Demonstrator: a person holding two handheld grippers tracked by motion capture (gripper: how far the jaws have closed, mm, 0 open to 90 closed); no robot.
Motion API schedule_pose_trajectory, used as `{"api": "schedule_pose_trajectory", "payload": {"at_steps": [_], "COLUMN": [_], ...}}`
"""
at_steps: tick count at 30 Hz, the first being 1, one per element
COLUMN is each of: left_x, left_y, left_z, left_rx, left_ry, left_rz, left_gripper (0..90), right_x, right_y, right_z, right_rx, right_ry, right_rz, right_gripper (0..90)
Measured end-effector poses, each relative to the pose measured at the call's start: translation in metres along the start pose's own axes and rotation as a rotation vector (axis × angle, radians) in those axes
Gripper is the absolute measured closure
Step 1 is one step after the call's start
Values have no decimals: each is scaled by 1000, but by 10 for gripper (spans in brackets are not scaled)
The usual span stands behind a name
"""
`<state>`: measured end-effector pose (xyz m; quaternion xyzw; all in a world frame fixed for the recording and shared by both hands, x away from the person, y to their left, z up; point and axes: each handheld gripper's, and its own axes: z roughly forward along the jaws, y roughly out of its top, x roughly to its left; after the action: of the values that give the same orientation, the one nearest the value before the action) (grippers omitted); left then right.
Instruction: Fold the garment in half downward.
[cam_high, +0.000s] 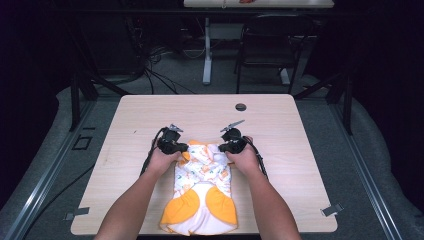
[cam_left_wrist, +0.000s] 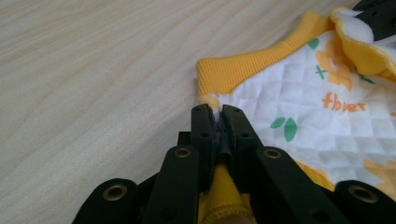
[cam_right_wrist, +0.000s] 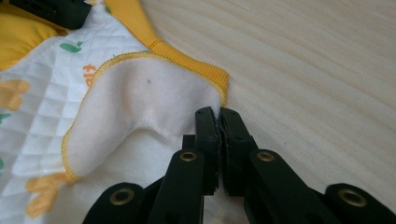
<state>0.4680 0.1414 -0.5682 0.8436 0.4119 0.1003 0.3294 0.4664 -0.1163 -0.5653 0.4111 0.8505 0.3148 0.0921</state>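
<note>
On the left, the left gripper (cam_high: 184, 148) sits at the garment's (cam_high: 202, 192) far left corner, its fingers (cam_left_wrist: 204, 122) clamped on the yellow ribbed edge, with yellow cloth bunched up between them in the left gripper view. The garment, white quilted cloth with orange and green prints and two big orange patches, lies flat on the desk (cam_high: 280, 130), near its front edge and about midway across, running from the front edge up to the grippers. Its far end is rumpled between the two hands. On the right, the right gripper (cam_high: 226, 148) holds the far right corner: its fingers (cam_right_wrist: 207, 123) are pressed together on the white fleecy lining, just beside the yellow hem (cam_right_wrist: 187, 58), as the right gripper view shows. Each hand rests on the desk beside the cloth.
</note>
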Motion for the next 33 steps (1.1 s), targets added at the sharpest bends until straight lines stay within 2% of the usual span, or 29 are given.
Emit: {"api": "schedule_pose_trajectory", "payload": {"at_steps": [7, 11, 13, 14, 16, 18, 22, 26, 33], "left_x": [0, 0, 0, 0, 0, 0, 1, 0, -1], "left_y": [1, 3, 4, 5, 6, 6, 7, 12, 21], "left_z": [-2, -5, -6, -8, -9, -11, -14, -19, -30], "left_rx": [-3, -8, -12, -11, -19, -23, -30, -34, -67], "left_ry": [-13, -12, -9, -7, -9, -12, -12, -7, -1], "left_rz": [-4, -1, 1, 6, 5, 1, -4, 10, 18], "left_gripper": [843, 845, 845, 846, 846, 846, 847, 847, 847], "right_x": [1, 2, 3, 3, 3, 4, 5, 4, 5], "right_y": [2, 6, 7, 10, 11, 13, 16, 16, 24], "right_z": [-3, -6, -6, -10, -11, -14, -16, -19, -31], "right_rx": [1, 16, -12, 12, 4, 18, 6, 3, -21], "right_ry": [-6, -14, -13, -14, -15, -19, -17, -17, -22], "right_rz": [1, -21, -8, -29, -26, -37, -32, -36, -49], "right_gripper": [872, 873, 873, 872, 872, 873, 872, 873, 873]}}
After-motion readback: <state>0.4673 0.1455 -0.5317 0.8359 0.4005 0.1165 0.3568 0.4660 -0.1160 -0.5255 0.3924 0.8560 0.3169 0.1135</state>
